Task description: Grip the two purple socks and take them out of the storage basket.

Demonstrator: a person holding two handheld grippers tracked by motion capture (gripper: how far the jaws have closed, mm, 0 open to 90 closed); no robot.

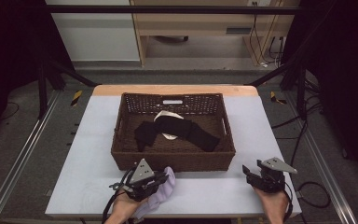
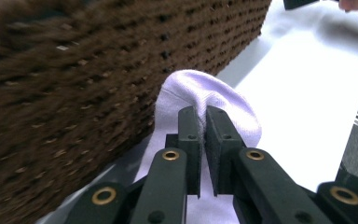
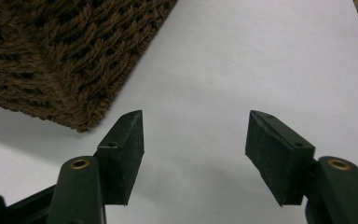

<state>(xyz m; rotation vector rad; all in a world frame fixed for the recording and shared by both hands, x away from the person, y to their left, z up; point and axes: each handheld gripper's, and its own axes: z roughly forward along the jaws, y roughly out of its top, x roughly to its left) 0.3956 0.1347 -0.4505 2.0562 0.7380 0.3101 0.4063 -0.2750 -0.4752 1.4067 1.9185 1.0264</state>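
The left gripper (image 1: 154, 181) pinched a soft, limp lavender sock (image 2: 205, 95) before the basket (image 1: 172, 161); the right gripper (image 3: 193, 135) gaped wide — empty.

**Three cameras, one shared basket wall**

High view: fixed above the near edge, facing forward and down, far enough to take in the whole white worktop (image 1: 98, 140) and the brown wicker basket (image 1: 172, 158). Left gripper view: riding low, looking along its own jaws, very close to the basket's near wall (image 2: 74, 84), tilted. Right gripper view: likewise low and close, aimed past the basket's near right corner (image 3: 74, 70). Shared by all three: that near wall and the worktop before it.
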